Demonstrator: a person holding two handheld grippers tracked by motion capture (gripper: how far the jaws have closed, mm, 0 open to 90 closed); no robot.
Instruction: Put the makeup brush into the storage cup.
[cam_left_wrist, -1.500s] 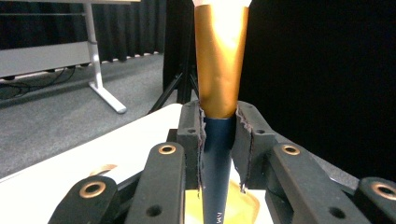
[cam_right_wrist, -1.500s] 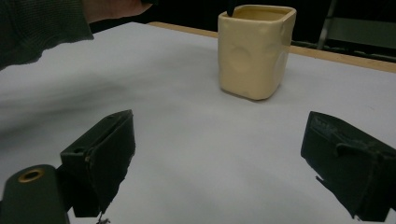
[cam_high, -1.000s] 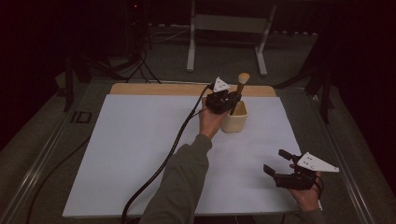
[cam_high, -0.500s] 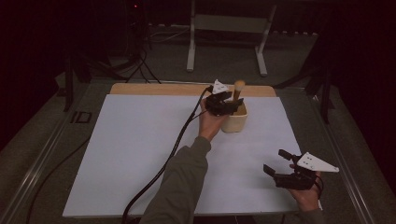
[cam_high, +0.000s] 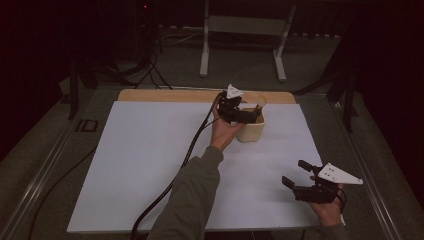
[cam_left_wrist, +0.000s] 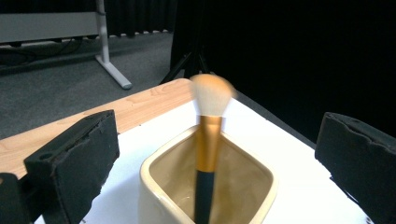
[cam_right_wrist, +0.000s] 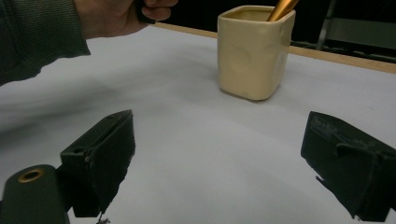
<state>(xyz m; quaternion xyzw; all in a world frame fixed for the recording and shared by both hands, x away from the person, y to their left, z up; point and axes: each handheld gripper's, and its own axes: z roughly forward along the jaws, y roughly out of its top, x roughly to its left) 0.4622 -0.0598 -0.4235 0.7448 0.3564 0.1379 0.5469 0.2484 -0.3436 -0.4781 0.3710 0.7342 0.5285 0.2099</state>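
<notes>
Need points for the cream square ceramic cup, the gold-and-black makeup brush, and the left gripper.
Cream square ceramic cup (cam_right_wrist: 252, 56), right gripper view, on its front wall.
Gold-and-black makeup brush (cam_left_wrist: 208, 142), left gripper view, on the gold ferrule below the bristles.
Left gripper (cam_left_wrist: 215, 154), left gripper view, midway between its open jaws.

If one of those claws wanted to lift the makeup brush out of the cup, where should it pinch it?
Probably the gold collar of the makeup brush, coming from above: it stands nearly upright in the cream cup, and this firm part rises clear of the rim, below the soft bristles.
</notes>
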